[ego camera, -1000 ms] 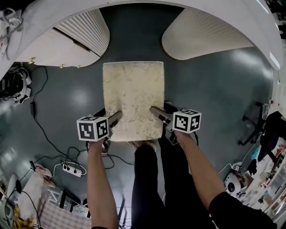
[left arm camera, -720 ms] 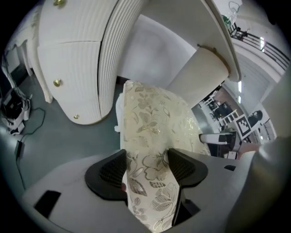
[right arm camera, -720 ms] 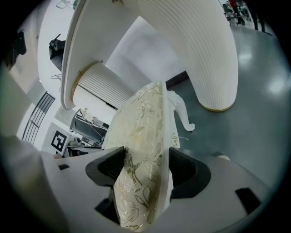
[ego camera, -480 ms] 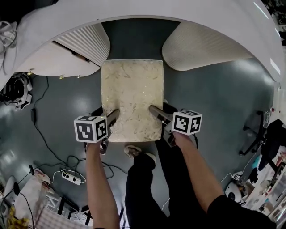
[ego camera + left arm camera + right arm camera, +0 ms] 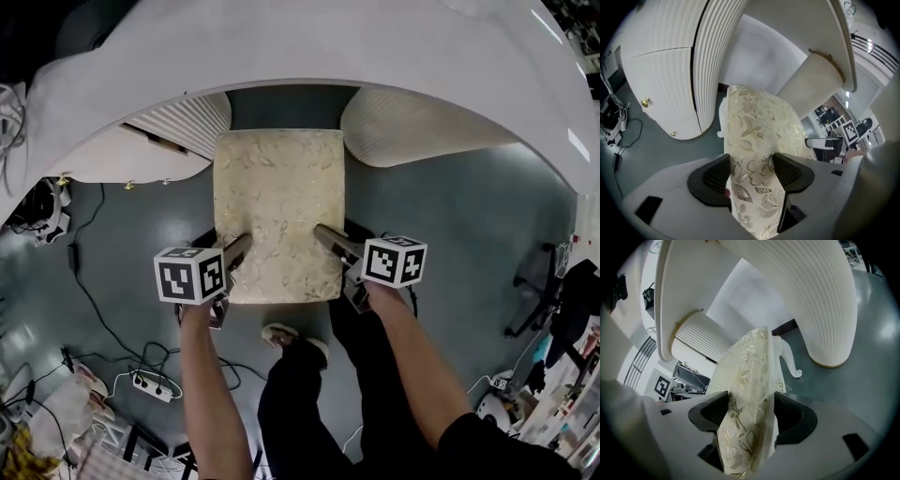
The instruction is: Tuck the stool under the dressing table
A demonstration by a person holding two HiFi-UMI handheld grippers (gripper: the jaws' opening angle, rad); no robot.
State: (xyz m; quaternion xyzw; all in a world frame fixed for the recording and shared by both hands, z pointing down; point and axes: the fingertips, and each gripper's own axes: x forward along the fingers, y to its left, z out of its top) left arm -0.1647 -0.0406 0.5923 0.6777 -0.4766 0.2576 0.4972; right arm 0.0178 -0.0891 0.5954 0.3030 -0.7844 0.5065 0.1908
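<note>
The stool has a cream cushion with a gold leaf pattern and stands between the two ribbed white pedestals of the dressing table. Its far edge meets the rim of the curved table top. My left gripper is shut on the cushion's near left corner, and its pads press the fabric. At the near right corner my right gripper is shut on the cushion edge. One white curved stool leg shows below the seat.
The right pedestal and the left one flank the gap closely. Brass knobs sit on the left pedestal's drawers. Cables and a power strip lie on the grey floor at the left. The person's legs and a shoe are just behind the stool.
The stool and both grippers have moved forward towards the dressing table; the cushion's far edge has come from clear of the table top to its rim. The person's foot has stepped after it.
</note>
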